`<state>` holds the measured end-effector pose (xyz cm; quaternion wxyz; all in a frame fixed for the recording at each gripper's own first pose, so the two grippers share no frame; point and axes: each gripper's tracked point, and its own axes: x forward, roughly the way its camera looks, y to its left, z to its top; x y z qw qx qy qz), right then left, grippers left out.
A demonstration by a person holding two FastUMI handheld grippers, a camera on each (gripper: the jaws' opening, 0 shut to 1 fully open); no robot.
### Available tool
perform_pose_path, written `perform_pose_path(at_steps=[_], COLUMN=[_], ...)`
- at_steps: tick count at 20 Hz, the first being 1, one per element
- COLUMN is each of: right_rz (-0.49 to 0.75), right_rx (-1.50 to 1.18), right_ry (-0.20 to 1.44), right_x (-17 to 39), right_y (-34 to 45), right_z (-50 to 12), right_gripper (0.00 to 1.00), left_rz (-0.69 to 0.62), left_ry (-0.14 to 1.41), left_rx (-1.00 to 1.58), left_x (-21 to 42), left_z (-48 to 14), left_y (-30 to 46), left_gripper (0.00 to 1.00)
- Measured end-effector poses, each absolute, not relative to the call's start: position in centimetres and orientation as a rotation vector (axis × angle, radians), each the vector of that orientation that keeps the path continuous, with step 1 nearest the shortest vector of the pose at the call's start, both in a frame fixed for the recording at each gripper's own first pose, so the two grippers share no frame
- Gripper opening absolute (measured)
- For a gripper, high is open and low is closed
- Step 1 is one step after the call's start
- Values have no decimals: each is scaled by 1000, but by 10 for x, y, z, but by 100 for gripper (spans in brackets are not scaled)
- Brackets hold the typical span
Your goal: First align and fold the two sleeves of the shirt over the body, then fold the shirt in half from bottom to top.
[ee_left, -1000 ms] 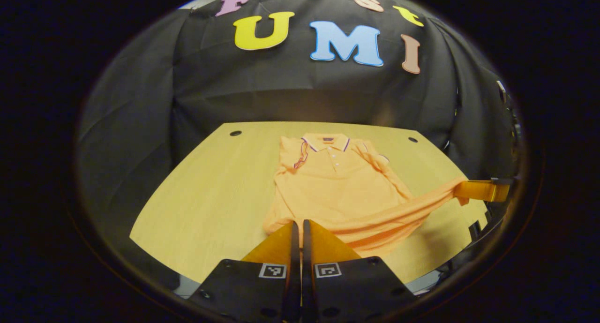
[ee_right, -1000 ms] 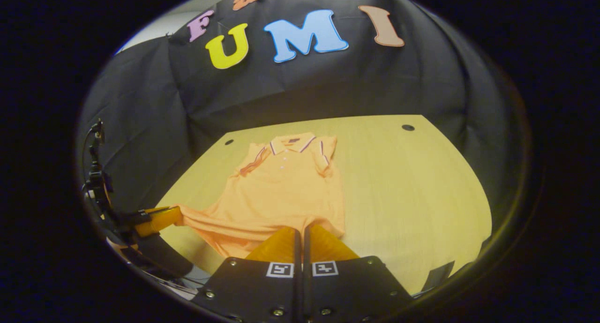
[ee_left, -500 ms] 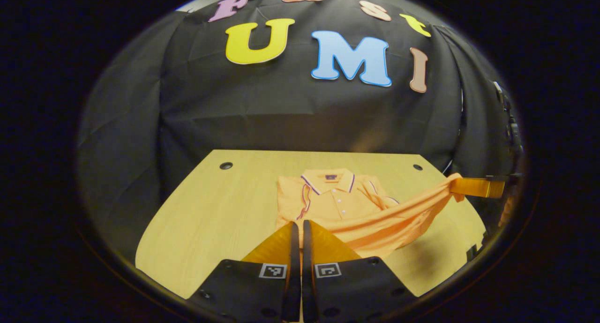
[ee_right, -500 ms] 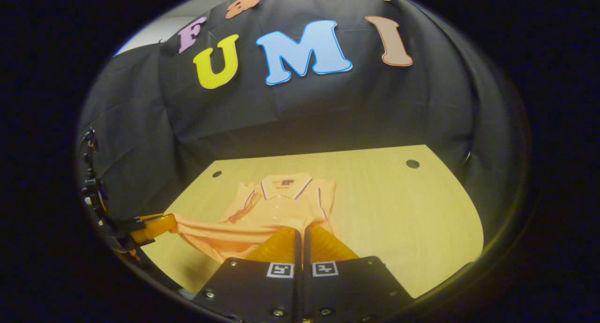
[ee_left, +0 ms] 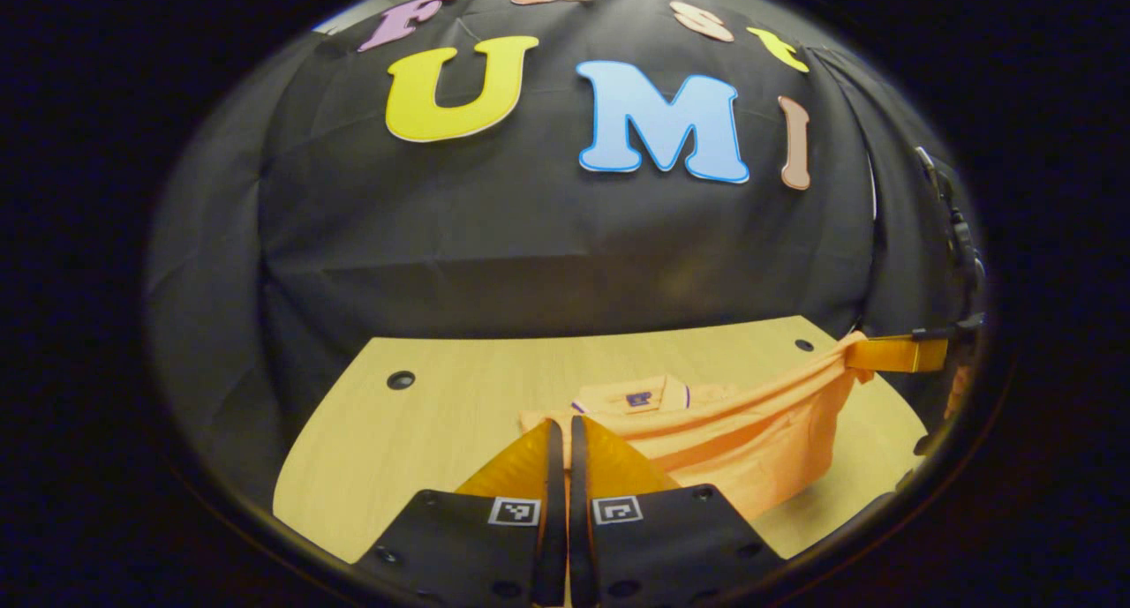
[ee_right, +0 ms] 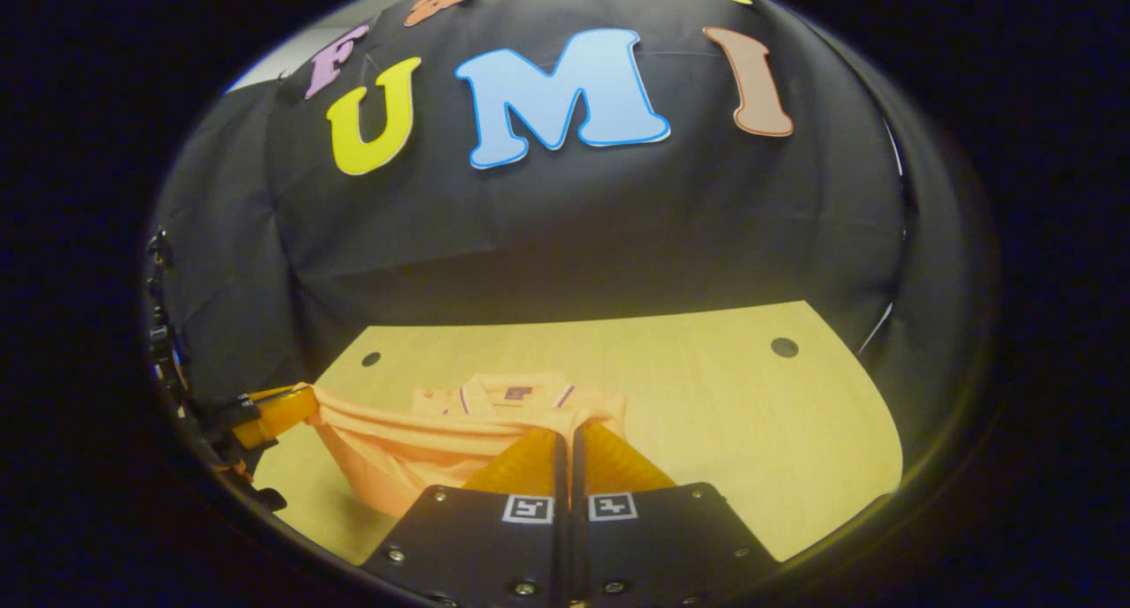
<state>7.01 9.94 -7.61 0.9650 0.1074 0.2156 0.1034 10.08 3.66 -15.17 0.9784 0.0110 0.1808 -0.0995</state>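
While the black cloth wall of the booth rises behind everything, the pale yellow wooden table spreads out below it, with small dark round holes near its far corners; in the right gripper view the same table shows another such hole toward its far right.

On that table lies the orange short-sleeved polo shirt, its collar end flat on the wood at the far side. Its bottom hem is lifted off the table and stretched into a sagging band between the two grippers, so that the raised cloth hangs in front of the shirt's body and hides most of it. In the right gripper view the shirt reads the same way, with the hem drooping from the far left up to the near fingers.

Just above the hanging band, the shirt's collar with its thin dark stripes and a small dark label inside peeks out; it shows too in the right gripper view.

At the bottom of its own view, the left gripper has its two fingers pressed together on one corner of the hem. Likewise the right gripper is closed, pinching the other hem corner. Each also appears farther off from the other's camera: the right gripper at the right edge, the left gripper at the left edge, both with orange cloth running straight into their tips.
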Motion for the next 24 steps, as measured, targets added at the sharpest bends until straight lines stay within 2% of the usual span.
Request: perform_pose_path(at_steps=[12,24], right_rz=[96,51], right_rx=[125,55], right_ry=[465,554], right_x=[169,209], right_y=[111,127], right_z=[-124,-192], right_gripper=[0,2], left_rz=[-225,-173], left_ry=[335,367], left_rx=[54,70], left_x=[204,239], left_z=[-206,-272], left_y=[39,39], left_gripper=[7,8])
